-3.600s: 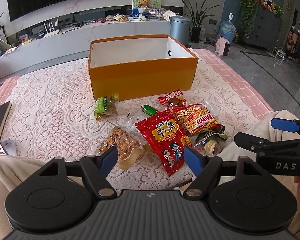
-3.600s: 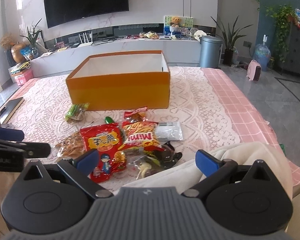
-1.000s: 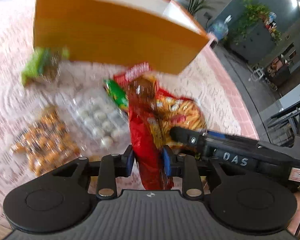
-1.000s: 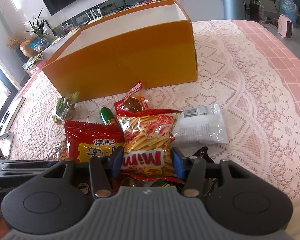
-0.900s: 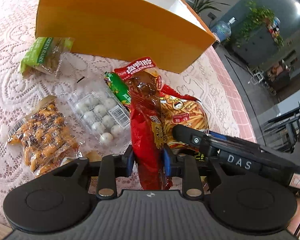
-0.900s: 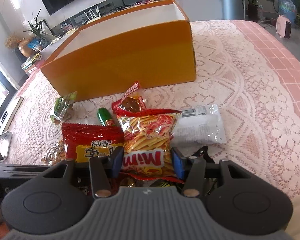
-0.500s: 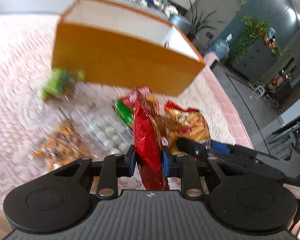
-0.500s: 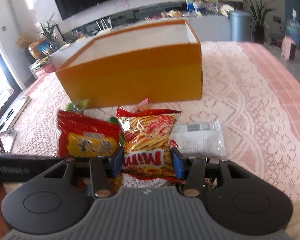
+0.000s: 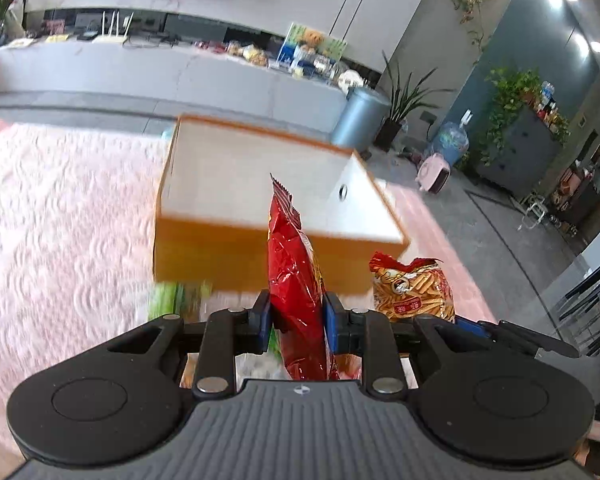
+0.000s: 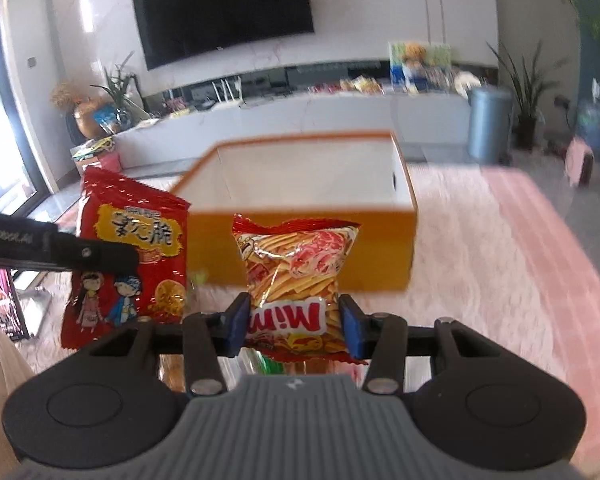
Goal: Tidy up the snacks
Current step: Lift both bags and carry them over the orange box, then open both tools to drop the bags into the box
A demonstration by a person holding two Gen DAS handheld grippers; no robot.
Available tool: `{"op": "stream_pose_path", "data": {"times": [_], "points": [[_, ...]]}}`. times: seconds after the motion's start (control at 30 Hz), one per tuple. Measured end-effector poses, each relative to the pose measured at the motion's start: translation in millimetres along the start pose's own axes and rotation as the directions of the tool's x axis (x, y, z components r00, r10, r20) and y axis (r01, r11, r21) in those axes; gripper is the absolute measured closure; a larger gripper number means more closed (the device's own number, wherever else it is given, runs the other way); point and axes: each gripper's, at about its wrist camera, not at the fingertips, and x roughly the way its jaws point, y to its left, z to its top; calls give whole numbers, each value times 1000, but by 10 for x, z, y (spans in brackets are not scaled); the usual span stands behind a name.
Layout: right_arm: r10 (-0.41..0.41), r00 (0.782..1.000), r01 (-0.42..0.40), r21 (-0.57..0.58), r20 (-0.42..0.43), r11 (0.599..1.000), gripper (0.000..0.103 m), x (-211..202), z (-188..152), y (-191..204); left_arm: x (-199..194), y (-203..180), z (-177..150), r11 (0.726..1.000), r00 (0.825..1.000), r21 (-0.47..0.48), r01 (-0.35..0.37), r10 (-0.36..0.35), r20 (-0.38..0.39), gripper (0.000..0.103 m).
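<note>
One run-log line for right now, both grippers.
left gripper: shut on red snack bag | right gripper: closing on Mimi chips bag | orange box: open, ahead

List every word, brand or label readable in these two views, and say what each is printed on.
"Mimi", seen upside down: on the yellow-and-red chip bag in the right gripper.
Partly cut-off white lettering, roughly "Robot.AI": on the black finger of the left gripper.
Yellow Chinese characters on the red cartoon snack bag: visible, not clearly readable.
Small red label on the chip bag in the left view: too small.
</note>
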Motion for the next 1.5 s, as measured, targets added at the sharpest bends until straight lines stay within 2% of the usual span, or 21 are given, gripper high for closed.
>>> {"op": "stream_pose_path", "data": {"times": [0.23,0.43,0.6,0.77,1.07,1.3,1.5], "points": [[-4,999,8,-86,43,996,58,131,569,176,95,34,397,999,996,26,-31,28,83,74],[-34,999,38,-131,33,991,58,442,913,255,296,134,643,997,996,47,-61,58,69,74],[-73,997,73,-149,3,986,58,809,1104,295,540,272,779,991,992,66,-119,115,60,74],[-83,994,74,-125,-66,989,58,1248,1171,302,755,526,782,994,993,37,-105,103,55,74],[-82,980,60,-123,-182,991,58,1909,1165,428,1033,833,766,996,996,-13,-94,94,-12,74],[-68,959,40,-108,-277,993,58,2204,1058,487,1117,839,753,990,989,13,-139,139,-41,74],[-28,947,16,-40,-319,999,58,2265,1065,453,1164,847,756,985,983,23,-173,174,-53,74]]}}
